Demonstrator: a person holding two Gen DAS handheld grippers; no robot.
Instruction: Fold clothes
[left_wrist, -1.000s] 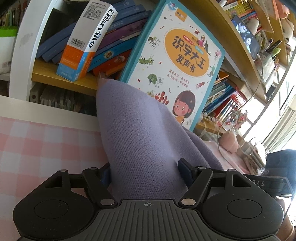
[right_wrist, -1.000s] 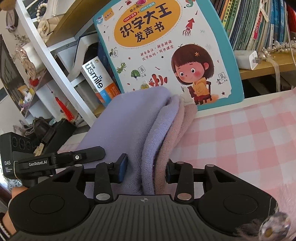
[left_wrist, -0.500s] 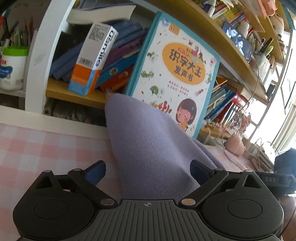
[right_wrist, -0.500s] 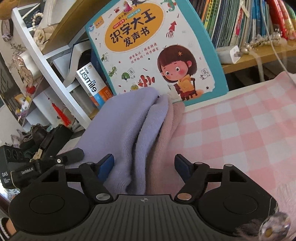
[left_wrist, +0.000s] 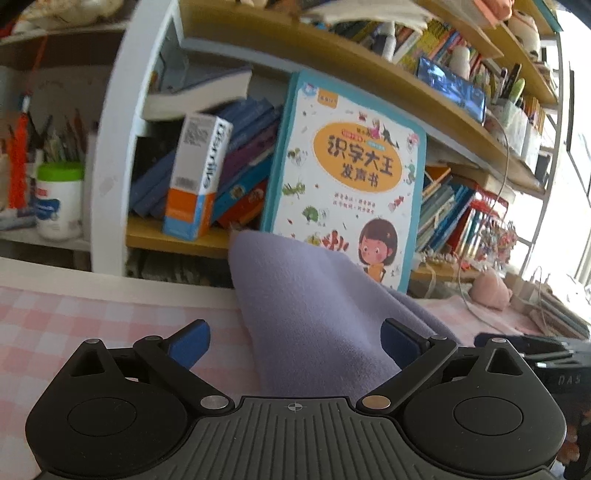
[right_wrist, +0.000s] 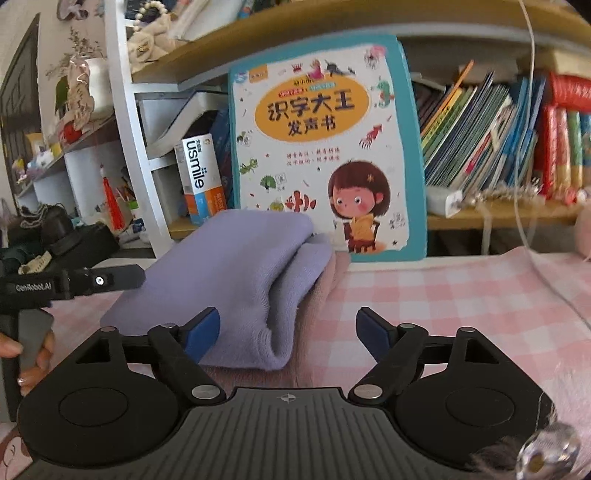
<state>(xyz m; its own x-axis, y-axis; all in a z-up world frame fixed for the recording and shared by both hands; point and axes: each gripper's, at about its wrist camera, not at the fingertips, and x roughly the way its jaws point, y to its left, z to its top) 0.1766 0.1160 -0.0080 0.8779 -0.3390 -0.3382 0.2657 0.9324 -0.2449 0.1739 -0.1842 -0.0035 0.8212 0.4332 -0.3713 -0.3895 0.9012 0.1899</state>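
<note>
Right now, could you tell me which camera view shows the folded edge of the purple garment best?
The right wrist view shows it best: the purple garment lies doubled over, its rounded fold and layered edges facing the camera. The left wrist view shows only one smooth sloping face, its layers hidden.

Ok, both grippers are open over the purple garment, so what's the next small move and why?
Probably draw both back. The left gripper and right gripper stand open, gripping nothing, and the purple garment lies folded on the pink checked cloth.
</note>
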